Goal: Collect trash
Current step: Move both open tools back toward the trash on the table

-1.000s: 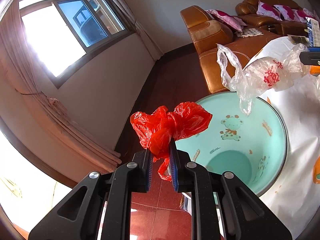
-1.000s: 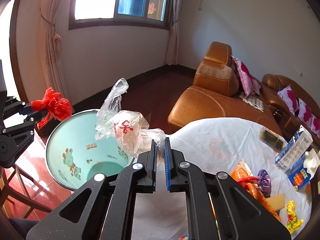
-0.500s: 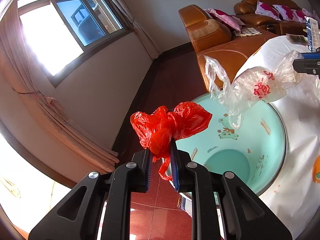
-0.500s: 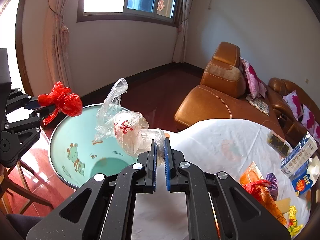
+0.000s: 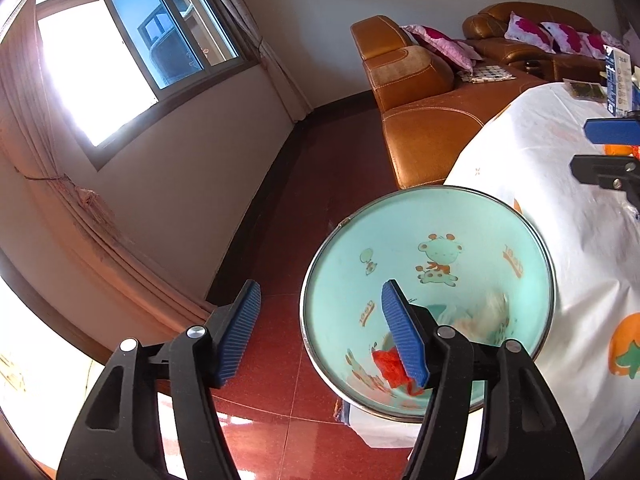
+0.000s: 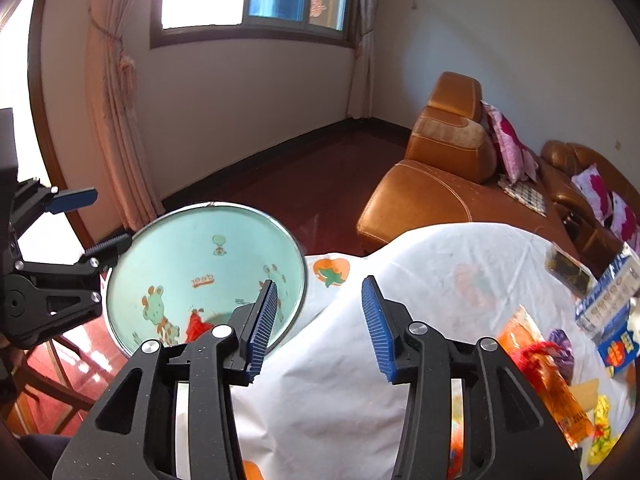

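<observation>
Both handheld tools are built alike. The left gripper (image 5: 320, 332) has two matte black arms of speckled plastic, each cut through with long triangular openings and pinned with round silver screws at the joints. Its fingers (image 5: 404, 336) are faced with bright blue pads, ribbed in fine ridges across their whole length. The right gripper (image 6: 318, 326) has the same black linkage frame, the same silver screw heads in pairs on each side, and the same blue ridged pads on its fingers (image 6: 376, 330). From the right camera, the left tool's black body shows small silver bolts along its side.
</observation>
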`<state>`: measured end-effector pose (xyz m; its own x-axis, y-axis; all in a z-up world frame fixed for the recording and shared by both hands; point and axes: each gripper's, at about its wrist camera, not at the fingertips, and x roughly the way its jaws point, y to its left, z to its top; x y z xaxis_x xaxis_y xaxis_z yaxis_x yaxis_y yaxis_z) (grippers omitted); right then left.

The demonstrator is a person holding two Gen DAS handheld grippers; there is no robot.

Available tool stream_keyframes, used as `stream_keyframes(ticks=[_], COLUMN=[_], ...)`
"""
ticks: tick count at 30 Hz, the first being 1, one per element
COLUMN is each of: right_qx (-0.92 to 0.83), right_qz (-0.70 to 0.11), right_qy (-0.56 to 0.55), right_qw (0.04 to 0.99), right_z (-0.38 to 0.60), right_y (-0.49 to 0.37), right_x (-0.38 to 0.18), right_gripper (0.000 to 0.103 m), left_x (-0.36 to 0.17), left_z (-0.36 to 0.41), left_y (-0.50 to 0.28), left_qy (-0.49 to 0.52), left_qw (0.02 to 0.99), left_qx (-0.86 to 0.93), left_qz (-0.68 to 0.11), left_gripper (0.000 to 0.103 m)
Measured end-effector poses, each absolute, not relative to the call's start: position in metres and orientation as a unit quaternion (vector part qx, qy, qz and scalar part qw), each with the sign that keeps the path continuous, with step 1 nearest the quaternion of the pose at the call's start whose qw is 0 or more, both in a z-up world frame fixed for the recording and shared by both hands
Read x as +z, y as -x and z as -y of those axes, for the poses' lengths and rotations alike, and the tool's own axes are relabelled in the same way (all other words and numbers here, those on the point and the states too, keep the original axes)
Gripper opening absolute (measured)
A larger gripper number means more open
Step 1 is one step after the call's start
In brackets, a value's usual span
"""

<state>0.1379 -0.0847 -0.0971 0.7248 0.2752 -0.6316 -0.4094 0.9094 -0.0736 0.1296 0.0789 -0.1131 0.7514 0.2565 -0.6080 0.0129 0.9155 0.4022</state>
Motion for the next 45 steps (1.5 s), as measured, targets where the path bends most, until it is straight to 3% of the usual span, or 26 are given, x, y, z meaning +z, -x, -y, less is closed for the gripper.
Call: stream_keyframes(ticks=[10, 18, 25, 30, 38, 45], right_qx=[0.073, -0.078, -0.118, -0.116, -0.101, -0.098], right_qz=[-0.285, -0.3, -0.3, -0.296, -0.294, -0.298], right_qy=[0.035, -0.015, -0.052, -0.07, -0.078, -0.079], right_qw=[0.955, 0.951, 0.945, 0.946, 0.947, 0.946], right_z=[0.21, 0.341, 0.386, 0.393, 0.389, 0.386], right_y=[-0.057, 0.005, 0.039, 0.046, 0.048, 0.046], right_x=[-0.07, -0.094, -0.116, -0.127, -0.133, -0.137], right_gripper=[0.054, 0.054, 0.061, 0.062, 0.065, 0.066], left_x=[-0.113, -0.105, -0.104, -0.122, -0.139, -0.125], left_z=[-0.023, 0.057, 0.113, 0.144, 0.121, 0.08], left_y=[-0.11, -0.081, -0.072, -0.06, -0.106, -0.144], left_qy=[-0.18, -0.2, -0.201, -0.217, -0.28, -0.229], left_qw=[0.923, 0.922, 0.92, 0.909, 0.904, 0.914], left_qx=[-0.006, -0.088, -0.125, -0.145, -0.054, 0.011], left_qz=[-0.34, -0.318, -0.311, -0.325, -0.32, -0.335], left_gripper=[0.071, 0.075, 0.079, 0.087, 0.089, 0.09])
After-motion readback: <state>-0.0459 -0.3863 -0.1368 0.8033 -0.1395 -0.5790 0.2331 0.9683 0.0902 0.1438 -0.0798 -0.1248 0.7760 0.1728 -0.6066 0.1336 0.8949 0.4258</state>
